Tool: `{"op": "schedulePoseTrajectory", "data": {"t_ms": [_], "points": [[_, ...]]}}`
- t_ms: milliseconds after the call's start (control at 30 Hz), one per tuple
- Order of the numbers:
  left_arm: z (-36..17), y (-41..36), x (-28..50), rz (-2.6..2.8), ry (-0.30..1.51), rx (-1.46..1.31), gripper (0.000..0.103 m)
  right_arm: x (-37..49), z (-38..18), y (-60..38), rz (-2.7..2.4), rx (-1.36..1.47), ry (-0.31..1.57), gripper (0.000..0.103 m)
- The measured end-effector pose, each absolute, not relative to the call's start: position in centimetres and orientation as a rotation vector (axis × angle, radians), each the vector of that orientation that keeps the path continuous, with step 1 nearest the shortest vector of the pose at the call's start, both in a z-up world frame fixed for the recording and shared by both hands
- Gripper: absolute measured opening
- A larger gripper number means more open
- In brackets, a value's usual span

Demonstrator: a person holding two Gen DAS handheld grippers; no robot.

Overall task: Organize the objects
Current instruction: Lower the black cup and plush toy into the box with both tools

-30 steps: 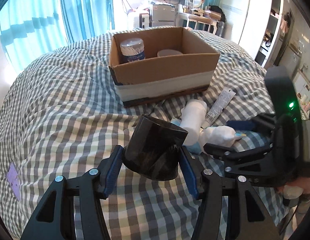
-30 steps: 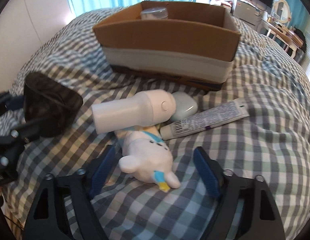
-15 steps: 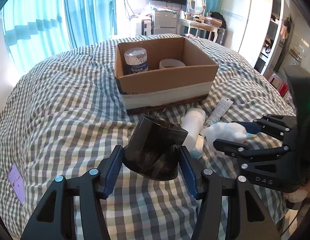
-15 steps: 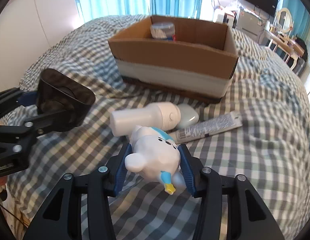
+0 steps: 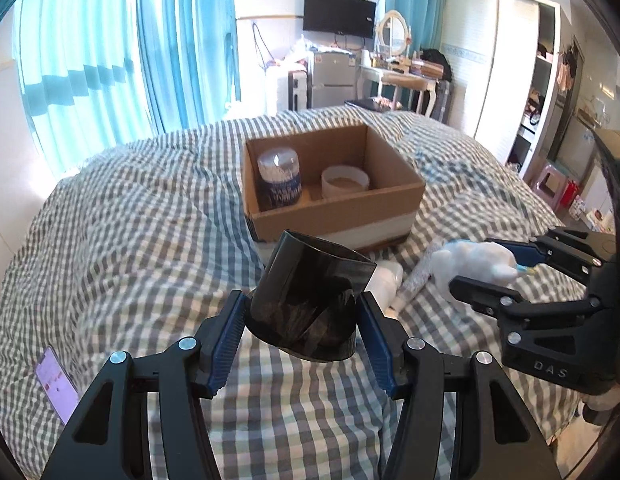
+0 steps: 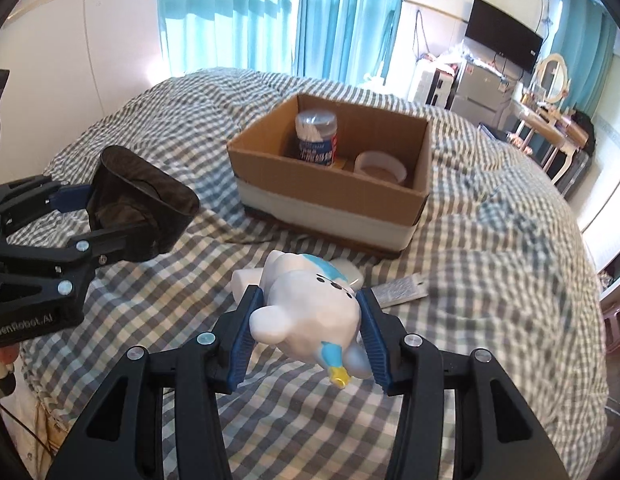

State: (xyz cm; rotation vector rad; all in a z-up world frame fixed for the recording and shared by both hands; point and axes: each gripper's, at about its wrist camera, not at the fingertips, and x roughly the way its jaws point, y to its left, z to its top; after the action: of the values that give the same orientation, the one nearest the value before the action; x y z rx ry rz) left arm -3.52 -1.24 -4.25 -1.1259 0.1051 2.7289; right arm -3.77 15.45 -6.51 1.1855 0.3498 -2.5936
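My left gripper (image 5: 300,334) is shut on a dark translucent cup (image 5: 310,296), tilted and held above the checked bed; the same cup (image 6: 138,212) shows at the left of the right wrist view. My right gripper (image 6: 308,330) is shut on a white toy figure (image 6: 310,308) with blue and yellow trim, lifted off the bed; that toy (image 5: 470,264) appears at the right of the left wrist view. Ahead stands an open cardboard box (image 6: 330,208) (image 5: 334,216) holding a cotton-swab jar (image 6: 316,138) and a white round container (image 6: 380,164).
A white bottle (image 5: 384,280), a pale green case (image 6: 350,274) and a tube (image 6: 398,290) lie on the checked bedcover (image 5: 130,240) in front of the box. A phone (image 5: 56,384) lies at the bed's left edge. Curtains, a wardrobe and a dressing table stand behind.
The right gripper closed on the white toy and lifted it off the bed. Both grippers rose, so the box now sits lower and its inside shows more.
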Motion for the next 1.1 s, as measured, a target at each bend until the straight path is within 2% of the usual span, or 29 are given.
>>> {"op": "schedulePoseTrajectory", "data": {"t_ms": [500, 867, 1100], "points": [[1.7, 0.2, -7.6, 2.820, 0.148, -0.980, 0.058, -5.1, 0.6, 15.8, -2.689, 1.007, 0.422, 0.048], [4.8, 2.1, -14.6, 2.842, 0.171, -0.910, 0.058, -11.9, 4.8, 17.5, -2.754, 0.931, 0.339, 0.048], [4.2, 2.9, -19.8, 2.834, 0.196, -0.933, 0.058, -18.1, 5.3, 17.9, -2.759, 0.944, 0.294, 0.048]]}}
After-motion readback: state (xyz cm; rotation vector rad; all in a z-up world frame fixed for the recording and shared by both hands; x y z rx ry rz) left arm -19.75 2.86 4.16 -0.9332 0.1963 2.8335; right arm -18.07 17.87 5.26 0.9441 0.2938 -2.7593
